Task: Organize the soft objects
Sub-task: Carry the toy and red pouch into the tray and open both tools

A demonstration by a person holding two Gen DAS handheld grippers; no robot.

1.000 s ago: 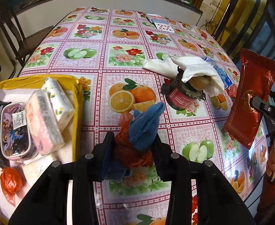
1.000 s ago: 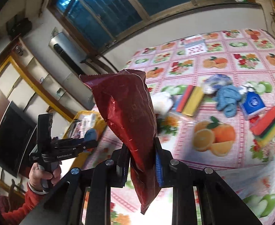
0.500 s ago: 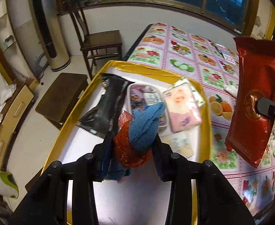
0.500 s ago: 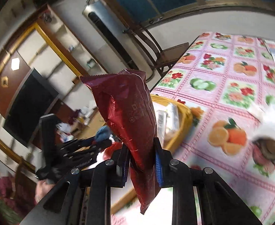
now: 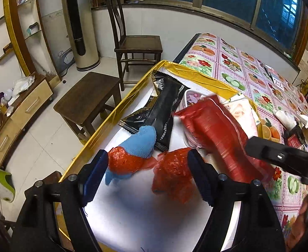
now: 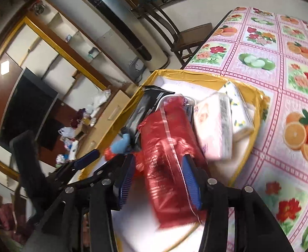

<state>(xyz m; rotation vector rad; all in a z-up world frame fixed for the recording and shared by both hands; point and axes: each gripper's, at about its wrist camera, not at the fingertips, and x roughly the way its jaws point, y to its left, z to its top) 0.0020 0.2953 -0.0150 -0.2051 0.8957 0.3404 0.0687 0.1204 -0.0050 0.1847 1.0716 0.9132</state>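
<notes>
The table (image 5: 248, 67) carries a gold-rimmed tray (image 5: 195, 71) at its near left corner. Inside lie a black packet (image 5: 164, 109), tissue packs (image 6: 214, 124), a blurred red bag (image 6: 166, 153), crumpled red plastic (image 5: 172, 172) and a blue cloth (image 5: 143, 142). The left gripper (image 5: 147, 168) hangs low over the tray, fingers spread, cloth and plastic lying loose between them. The right gripper (image 6: 160, 180), tilted down, stands open around the red bag. Only the left view shows a stool (image 5: 88, 98); only the right shows a television (image 6: 25, 105).
</notes>
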